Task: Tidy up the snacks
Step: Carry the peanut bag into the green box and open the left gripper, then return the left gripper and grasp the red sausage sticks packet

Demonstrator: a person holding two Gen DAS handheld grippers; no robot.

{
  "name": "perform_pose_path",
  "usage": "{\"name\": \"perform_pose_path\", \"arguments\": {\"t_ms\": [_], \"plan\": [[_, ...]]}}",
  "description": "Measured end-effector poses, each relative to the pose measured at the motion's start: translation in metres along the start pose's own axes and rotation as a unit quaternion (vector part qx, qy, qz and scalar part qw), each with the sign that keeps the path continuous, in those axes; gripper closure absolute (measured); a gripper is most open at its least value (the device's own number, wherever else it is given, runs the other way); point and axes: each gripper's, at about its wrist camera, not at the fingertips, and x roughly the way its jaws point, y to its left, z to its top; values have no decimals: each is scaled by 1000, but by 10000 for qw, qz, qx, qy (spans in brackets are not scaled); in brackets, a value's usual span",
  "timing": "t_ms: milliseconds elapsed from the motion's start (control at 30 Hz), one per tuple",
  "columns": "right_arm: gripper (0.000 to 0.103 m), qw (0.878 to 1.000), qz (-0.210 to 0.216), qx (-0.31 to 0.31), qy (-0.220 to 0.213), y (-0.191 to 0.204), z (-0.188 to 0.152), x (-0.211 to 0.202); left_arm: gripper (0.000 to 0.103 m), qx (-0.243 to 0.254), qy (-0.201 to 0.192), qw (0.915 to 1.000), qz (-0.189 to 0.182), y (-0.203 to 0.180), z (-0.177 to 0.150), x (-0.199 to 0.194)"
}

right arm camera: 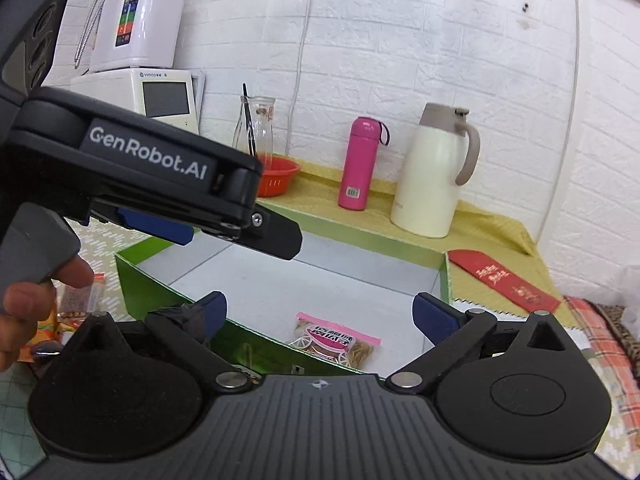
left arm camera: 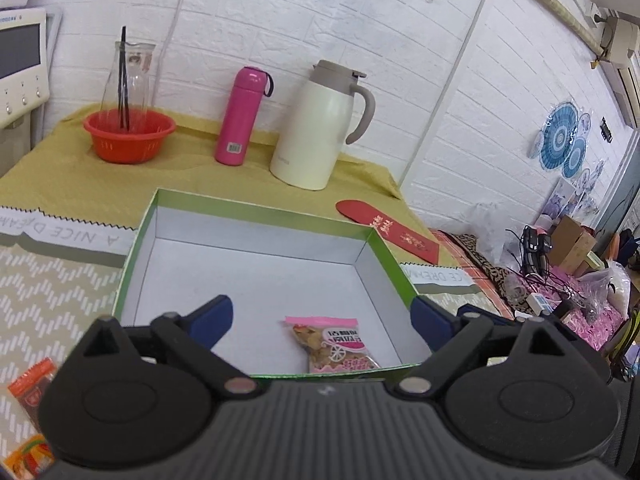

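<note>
A green box (left arm camera: 260,210) with a white inside lies open on the table; it also shows in the right wrist view (right arm camera: 136,276). One pink snack packet (left arm camera: 334,346) lies inside it near the front wall, and shows in the right wrist view (right arm camera: 340,342) too. My left gripper (left arm camera: 322,316) is open and empty above the box's front part. My right gripper (right arm camera: 320,312) is open and empty over the box's front edge. The left gripper's body (right arm camera: 160,172) hangs above the box's left side. Orange snack packets (left arm camera: 32,388) lie on the mat left of the box, also seen in the right wrist view (right arm camera: 76,300).
At the back stand a red basket (left arm camera: 128,132), a glass carafe (left arm camera: 130,76), a pink flask (left arm camera: 240,116) and a cream thermos jug (left arm camera: 316,128). A red envelope (left arm camera: 388,228) lies right of the box. Cluttered bedding lies beyond the table's right edge (left arm camera: 560,280).
</note>
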Motion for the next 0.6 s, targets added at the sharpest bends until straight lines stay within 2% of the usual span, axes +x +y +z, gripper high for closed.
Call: {"name": "perform_pose_path", "arguments": {"t_ms": [267,433,600], "plan": [[0,9996,-99,-181,-197,7,3,-81,11,241,-59,9997,-27,-26,-18,-62],[0,9998,-74,-122,-158,13,-25,-124,11,378,-62,9993,-17,-32,-51,-89],[0,9985,21,469,292,18,-67,-138,11,529,122,9985,98,-34,-92,-99]]}}
